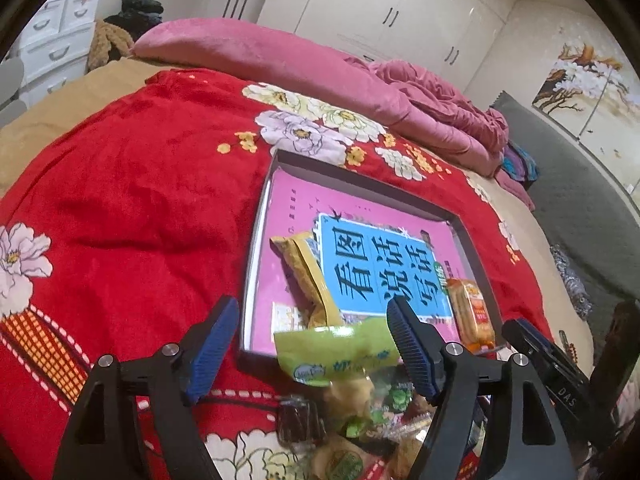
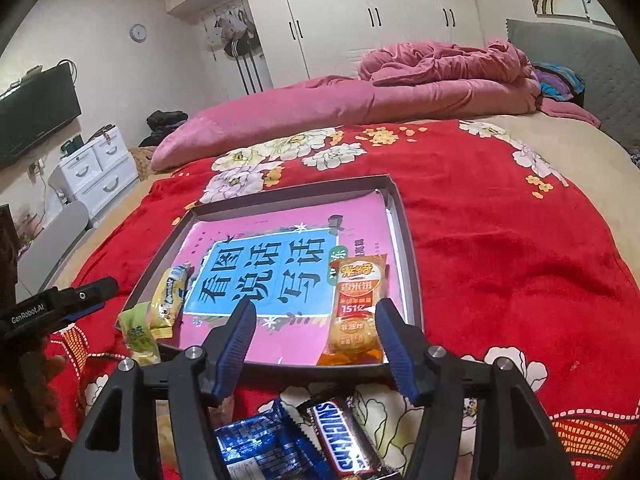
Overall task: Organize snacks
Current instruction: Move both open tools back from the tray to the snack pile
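Observation:
A shallow grey box [image 1: 362,182] [image 2: 412,256] lies on the red floral blanket with a pink and blue book in it. A yellow snack pack [image 1: 308,276] [image 2: 168,300] and an orange rice-cracker pack [image 1: 472,314] [image 2: 356,308] lie in the box. A green snack pack [image 1: 336,350] [image 2: 138,336] rests on the box's near edge. My left gripper [image 1: 312,344] is open above it and a pile of loose snacks [image 1: 360,412]. My right gripper [image 2: 316,344] is open over a Snickers bar [image 2: 340,440] and a blue pack [image 2: 260,448].
A rolled pink quilt [image 2: 360,100] lies across the far side of the bed. White drawers [image 2: 96,168] and a TV [image 2: 36,112] stand to the left. A grey headboard [image 2: 580,56] is at the right. The other gripper shows at each view's edge [image 1: 548,356] [image 2: 60,304].

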Available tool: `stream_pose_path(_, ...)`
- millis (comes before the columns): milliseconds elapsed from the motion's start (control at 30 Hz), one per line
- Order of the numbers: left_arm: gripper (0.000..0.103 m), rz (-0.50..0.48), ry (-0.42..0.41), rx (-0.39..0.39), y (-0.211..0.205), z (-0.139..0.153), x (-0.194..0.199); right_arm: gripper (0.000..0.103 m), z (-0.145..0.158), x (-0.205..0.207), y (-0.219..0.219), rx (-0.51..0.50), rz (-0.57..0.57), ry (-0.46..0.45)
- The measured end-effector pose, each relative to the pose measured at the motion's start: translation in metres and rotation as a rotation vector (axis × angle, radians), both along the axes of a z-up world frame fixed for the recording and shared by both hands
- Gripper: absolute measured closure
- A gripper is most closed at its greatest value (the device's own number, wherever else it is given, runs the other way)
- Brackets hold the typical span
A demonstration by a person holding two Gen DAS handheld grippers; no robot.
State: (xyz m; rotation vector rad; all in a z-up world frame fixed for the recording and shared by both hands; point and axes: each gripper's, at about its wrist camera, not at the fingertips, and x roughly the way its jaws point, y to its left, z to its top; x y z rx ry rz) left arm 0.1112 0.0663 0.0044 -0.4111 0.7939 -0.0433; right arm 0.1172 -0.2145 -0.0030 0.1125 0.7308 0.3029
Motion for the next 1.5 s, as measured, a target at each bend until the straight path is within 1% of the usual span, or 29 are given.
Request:
stream_pose_path(67,0.025,-0.002,0.008,-0.005,0.0,-0.001,-0.003,0.038,0.001,-0.003,0.002,-0.002,0.006,-0.003)
stream_pose_path(100,0.025,-0.003,0.01,-0.006,-0.001,-0.001,-0.004,0.035,0.001,-0.004,0.002,-0.002,0.009,-0.003)
stream_pose_path(333,0.025,-0.029,0.036,0.015,-0.008,-0.004,-0.017,0.034,0.002,-0.012,0.006,-0.002,0.021,-0.003)
stream_pose_path(467,0.025,-0.052,0.039,0.039,-0.014,-0.003,-0.023,0.033,0.002,-0.017,0.008,-0.007,0.031,-0.001)
stream_pose_path(933,0.025,-0.086,0.089,0.065,-0.021,-0.008,-0.039,0.033,0.003,-0.037,0.02,-0.025,0.08,0.005)
stream_pose_path(1400,0.025,-0.127,0.119,0.121,-0.027,-0.011,-0.054,0.033,0.005,-0.051,0.028,-0.043,0.106,0.011)
stream_pose_path(1500,0.025,-0.139,0.126,0.122,-0.028,-0.013,-0.057,0.033,0.006,-0.054,0.028,-0.046,0.106,0.01)
